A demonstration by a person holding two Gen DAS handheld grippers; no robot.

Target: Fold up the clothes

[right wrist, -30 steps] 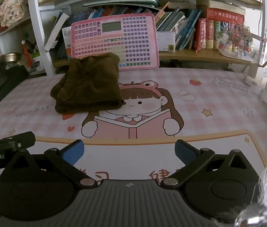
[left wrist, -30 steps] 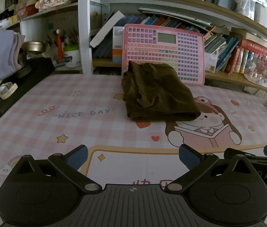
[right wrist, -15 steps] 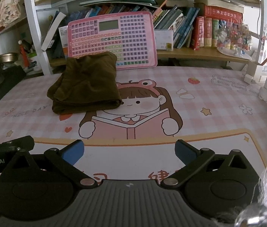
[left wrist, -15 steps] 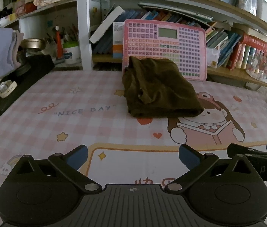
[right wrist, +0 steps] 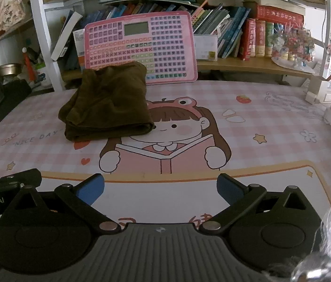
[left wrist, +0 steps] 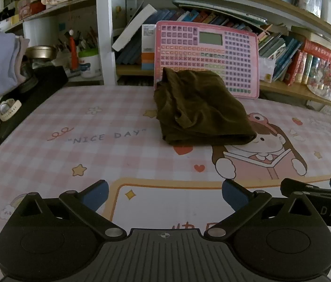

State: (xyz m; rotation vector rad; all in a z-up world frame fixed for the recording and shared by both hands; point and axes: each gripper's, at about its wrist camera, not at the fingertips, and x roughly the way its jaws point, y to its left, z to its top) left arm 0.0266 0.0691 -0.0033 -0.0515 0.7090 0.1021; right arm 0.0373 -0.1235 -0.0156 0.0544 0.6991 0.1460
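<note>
The left gripper hangs over the near edge of the tabletop with its jaws spread wide, holding and touching nothing. The right gripper sits beside it, jaws equally wide and empty. The folded brown garment lies flat on the tabletop well apart from both, at about 12 o'clock from the left gripper and 11 o'clock from the right, its far edge just in front of a pink keyboard toy propped against the bookshelf.

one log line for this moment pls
left hand-held gripper: open, empty | right hand-held gripper: open, empty | dark olive-brown folded fabric garment: on pink checked table mat, untouched
</note>
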